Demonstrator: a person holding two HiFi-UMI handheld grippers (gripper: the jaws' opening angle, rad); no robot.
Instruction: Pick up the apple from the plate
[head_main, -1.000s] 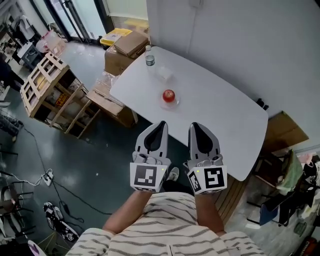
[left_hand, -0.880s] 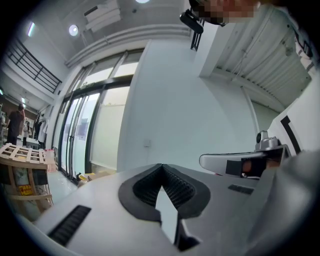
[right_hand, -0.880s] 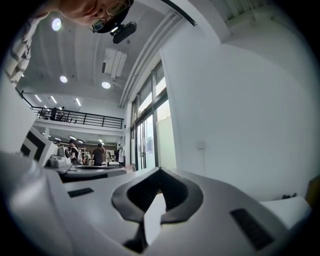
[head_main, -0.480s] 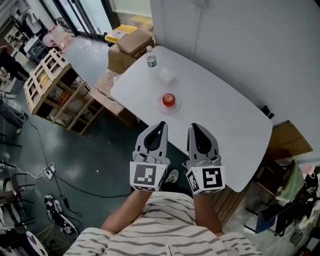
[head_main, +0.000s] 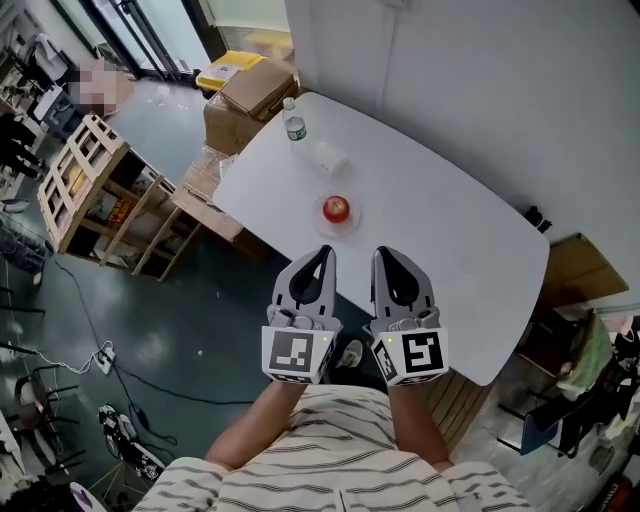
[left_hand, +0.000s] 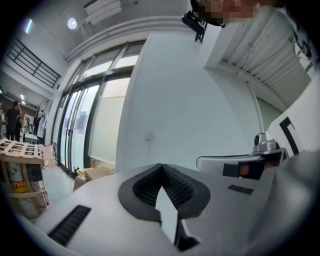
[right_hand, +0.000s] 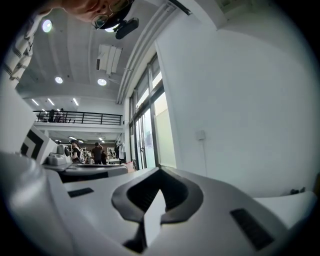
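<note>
**Hovering at the table edge with both grippers shut, apple not touched yet**

White table (head_main: 440, 210) fills the middle of the head view, and the apple's on it, so this looks like the approach and not the grab; left gripper (head_main: 322, 252) and right gripper (head_main: 386, 254) are held side by side and level in front of the striped shirt (head_main: 330, 450), tips about at the table's near edge, which reads as a carry pose to me; both have their jaws pressed together with nothing between them, fair enough since nothing's in reach; whichever one goes in will need to open up first; bottle (head_main: 294, 124) stands near the far corner, well apart from the target, so no bother; plate (head_main: 351, 219) sits toward the near side, handy from here; apple (head_main: 336, 208) rests on it, out in the open.
</note>
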